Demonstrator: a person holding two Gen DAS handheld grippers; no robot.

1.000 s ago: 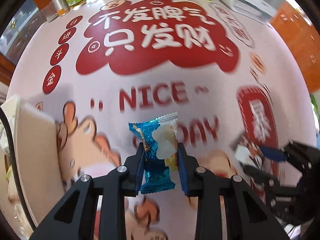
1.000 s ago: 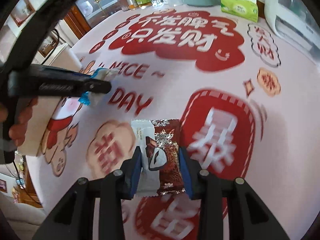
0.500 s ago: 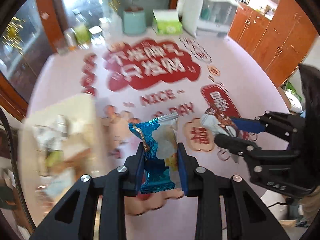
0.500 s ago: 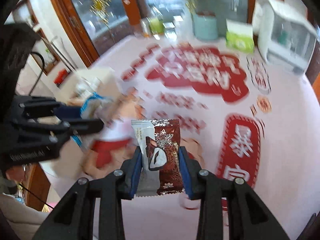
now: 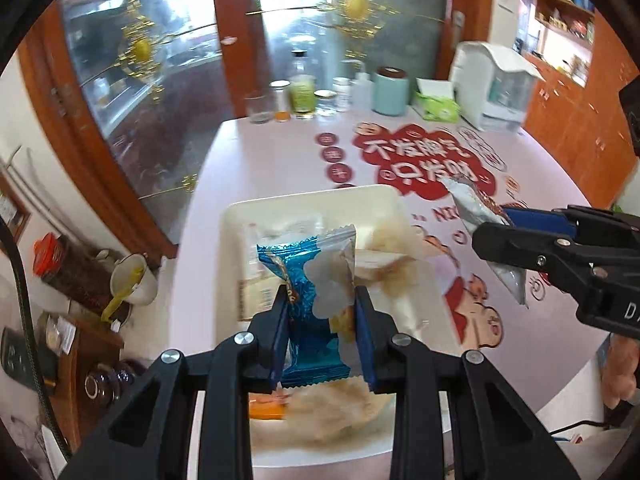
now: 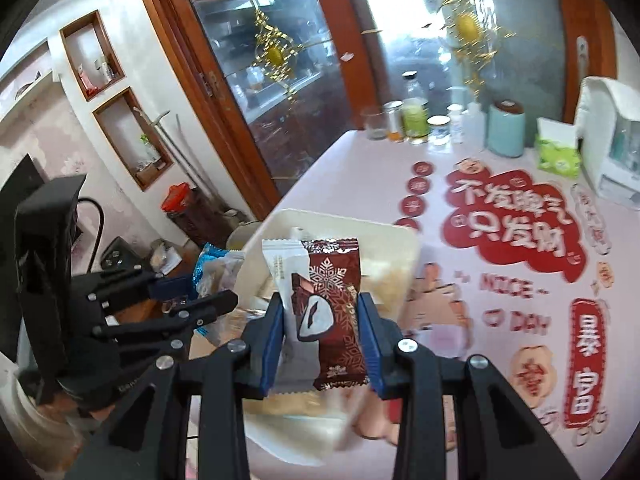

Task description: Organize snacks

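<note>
Left gripper (image 5: 321, 334) pinches a light, crinkly blue snack packet (image 5: 316, 296) mid-body; right gripper (image 6: 320, 344) clamps a slippery brown snack packet (image 6: 330, 316), white tray (image 5: 304, 202) at twelve o'clock.

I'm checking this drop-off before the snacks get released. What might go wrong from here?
Both grippers crowd the white plastic tray: the right gripper with its brown snowflake snack packet sits close beside the left gripper, so they might collide. The tray already holds several snacks, so the blue foil snack packet may land on the pile and slide out.
</note>
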